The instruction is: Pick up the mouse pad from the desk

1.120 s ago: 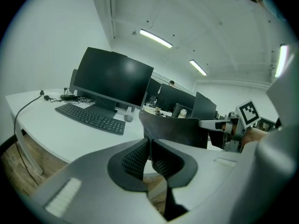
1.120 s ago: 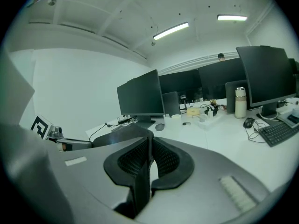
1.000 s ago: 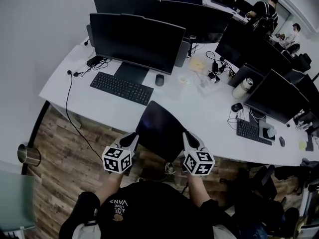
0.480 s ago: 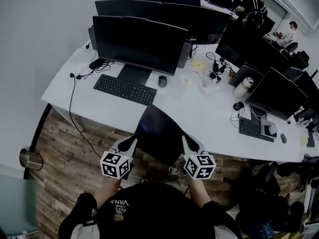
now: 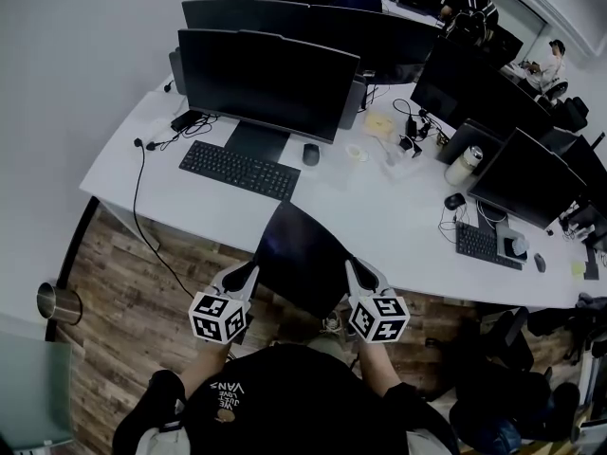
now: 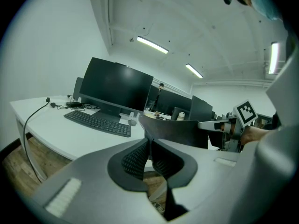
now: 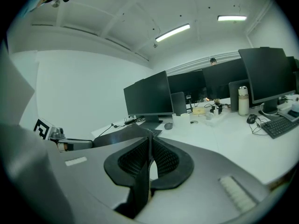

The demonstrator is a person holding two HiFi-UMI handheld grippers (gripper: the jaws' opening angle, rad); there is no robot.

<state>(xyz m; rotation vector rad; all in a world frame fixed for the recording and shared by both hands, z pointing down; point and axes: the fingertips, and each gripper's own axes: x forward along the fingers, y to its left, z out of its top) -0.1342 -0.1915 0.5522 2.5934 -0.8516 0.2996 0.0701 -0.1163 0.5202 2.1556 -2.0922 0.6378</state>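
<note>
Ceiling tubes (image 6: pixel 152 45) light evenly (fisheye-bent, dark corners).

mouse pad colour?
Plain black rectangular mouse pad, no pattern visible; shows best in the head view.

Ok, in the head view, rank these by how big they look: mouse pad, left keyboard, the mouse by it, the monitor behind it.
Largest first:
monitor
mouse pad, nearest the camera, which inflates it
keyboard
mouse

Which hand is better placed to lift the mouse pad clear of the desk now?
Neither clearly: the left gripper and the right gripper are shut on opposite edges of the mouse pad, held partly past the desk edge. Lifting with both looks safest.
</note>
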